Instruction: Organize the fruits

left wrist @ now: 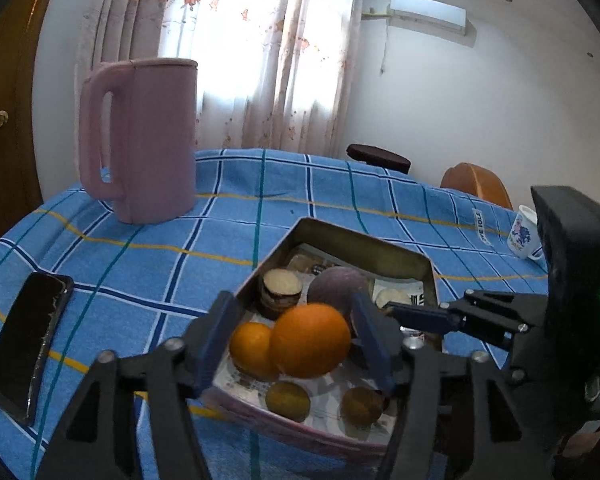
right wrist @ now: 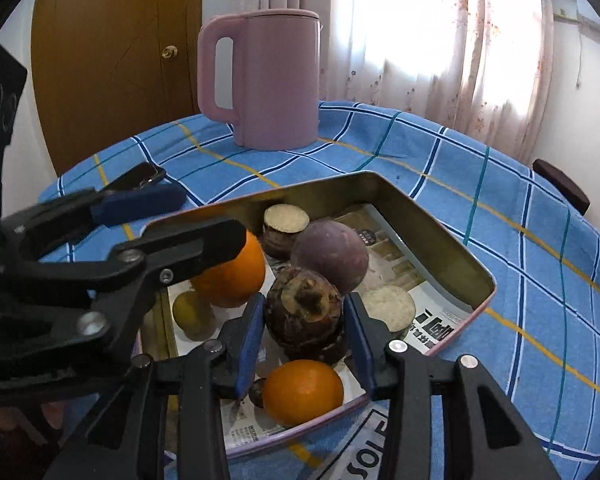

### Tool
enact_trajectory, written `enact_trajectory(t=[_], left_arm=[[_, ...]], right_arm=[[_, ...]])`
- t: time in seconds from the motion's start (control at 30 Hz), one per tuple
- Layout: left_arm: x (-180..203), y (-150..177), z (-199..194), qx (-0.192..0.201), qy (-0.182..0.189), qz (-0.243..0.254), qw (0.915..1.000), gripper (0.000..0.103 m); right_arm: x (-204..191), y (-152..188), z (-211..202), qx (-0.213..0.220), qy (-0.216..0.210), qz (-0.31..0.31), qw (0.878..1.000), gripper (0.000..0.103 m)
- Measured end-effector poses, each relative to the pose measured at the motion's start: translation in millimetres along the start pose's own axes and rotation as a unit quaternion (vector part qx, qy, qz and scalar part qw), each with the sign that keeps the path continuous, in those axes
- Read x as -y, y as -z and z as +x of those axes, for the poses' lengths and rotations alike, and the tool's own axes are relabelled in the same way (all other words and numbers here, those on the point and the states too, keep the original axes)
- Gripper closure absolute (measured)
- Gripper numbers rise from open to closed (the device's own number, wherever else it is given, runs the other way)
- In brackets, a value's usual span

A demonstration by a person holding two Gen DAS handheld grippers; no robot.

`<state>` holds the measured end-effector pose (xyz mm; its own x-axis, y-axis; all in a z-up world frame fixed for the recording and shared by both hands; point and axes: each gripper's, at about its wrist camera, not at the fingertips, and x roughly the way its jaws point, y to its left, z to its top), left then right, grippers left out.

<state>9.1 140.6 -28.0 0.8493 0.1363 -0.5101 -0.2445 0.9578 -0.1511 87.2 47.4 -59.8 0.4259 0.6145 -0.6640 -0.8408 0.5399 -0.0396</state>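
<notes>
A metal tin [left wrist: 364, 240] lined with newspaper holds the fruit; it also shows in the right wrist view [right wrist: 428, 220]. My left gripper [left wrist: 296, 336] is shut on a large orange [left wrist: 310, 340] above the tin. A smaller orange [left wrist: 252, 348] lies beside it. My right gripper [right wrist: 304, 320] is shut on a dark brown taro-like root [right wrist: 304, 312] over the tin. A purple round fruit [right wrist: 330, 256], a cut root piece [right wrist: 286, 224], a small orange [right wrist: 304, 390] and a greenish fruit [right wrist: 192, 314] lie inside.
A pink kettle [left wrist: 148, 140] stands at the far left of the blue checked tablecloth [left wrist: 160, 264]. A black phone [left wrist: 28, 340] lies at the left edge. A white cup [left wrist: 522, 236] stands at the right. Chairs [left wrist: 476, 188] stand behind the table.
</notes>
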Motion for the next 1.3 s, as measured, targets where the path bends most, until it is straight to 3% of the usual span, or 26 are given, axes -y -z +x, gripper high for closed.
enact_trajectory(t=[0.13,0.3,0.4,0.8,0.93,1.3], left_arm=[[-0.6,0.6,-5.0,0.005,0.004,-0.004,1.0000,0.032],[-4.1,-3.1,-26.4,0.036,0.008,-0.017,0.9992,0.023],[-3.5,-6.1,-38.3,0.055,0.003,-0.016,0.9984,0.012],[11.0,-3.0,-54.8,0.071,0.008,-0.004,0.9975,0.007],[20.2,-0.3,-57.6,0.070,0.015,0.003,0.9974,0.006],[50.0,5.1,-64.1,0.069,0.033,0.027,0.9967,0.004]], right_arm=[[3.5,1.5,-10.1,0.012,0.007,0.011,1.000,0.051],[7.7,5.8,-34.8,0.039,0.011,0.022,0.999,0.049],[12.8,9.2,-50.1,0.054,0.018,0.035,0.998,0.046],[18.7,29.8,-103.7,0.118,0.084,0.064,0.987,0.043],[20.3,38.0,-123.4,0.143,0.109,0.071,0.981,0.030],[33.5,55.6,-162.3,0.171,0.131,0.097,0.972,0.029]])
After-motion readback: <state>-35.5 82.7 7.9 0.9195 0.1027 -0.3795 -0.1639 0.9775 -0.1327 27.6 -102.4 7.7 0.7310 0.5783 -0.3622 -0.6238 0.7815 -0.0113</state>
